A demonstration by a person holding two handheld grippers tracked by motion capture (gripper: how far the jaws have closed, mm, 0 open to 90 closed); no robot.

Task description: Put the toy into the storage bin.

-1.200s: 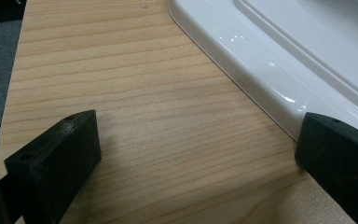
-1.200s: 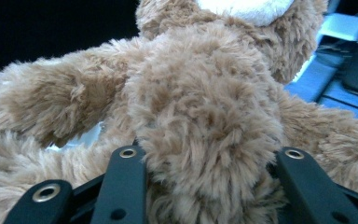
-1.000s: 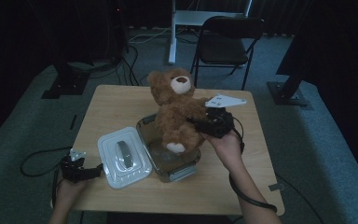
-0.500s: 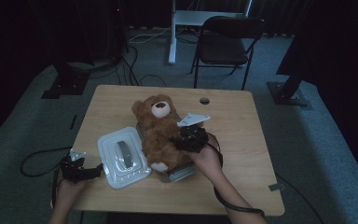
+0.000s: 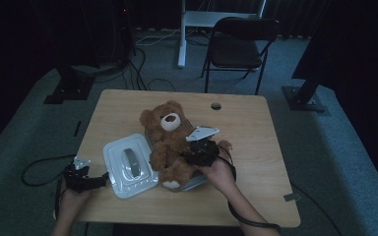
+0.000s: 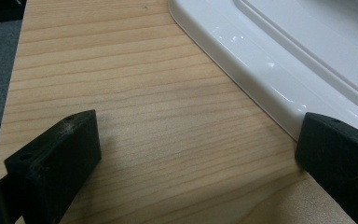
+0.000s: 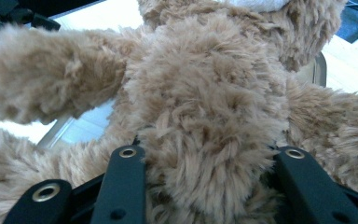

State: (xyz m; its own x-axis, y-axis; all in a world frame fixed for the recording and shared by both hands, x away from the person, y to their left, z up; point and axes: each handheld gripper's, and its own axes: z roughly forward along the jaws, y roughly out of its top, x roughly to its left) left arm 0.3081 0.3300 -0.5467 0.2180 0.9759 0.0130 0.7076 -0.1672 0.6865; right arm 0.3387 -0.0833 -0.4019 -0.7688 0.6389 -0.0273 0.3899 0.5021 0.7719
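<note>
Now the bear (image 5: 170, 142) lies lower than it did a second ago. Then it stood upright above the box; a half second ago it was already tipped back and sinking; at present it reclines in the box (image 5: 197, 182), head toward the far side of the bench (image 5: 256, 123), feet toward the person. The box is largely covered by the plush; a corner of its clear wall shows beneath the right hand.

The right tool (image 5: 193, 156) pinches the bear at the belly. In the right gripper view both black jaws press into the fur of the torso (image 7: 209, 116) from either side, with an arm of the bear stretched out to the left of that view. The grip has not slackened across the three moments.

The left tool (image 5: 81, 179) rests at the near left edge of the bench, in the same place as before. Its jaws are spread, with bare wood between them, and one jaw sits just beside the rim of the lid (image 6: 270, 56). The lid (image 5: 128, 164) lies flat on the bench, touching the bear's left side, and has not shifted.

Judgement: the lowering is nearly complete. Release of the bear and fitting of the lid appear to be the remaining steps; the bulk of the plush may resist closure.
</note>
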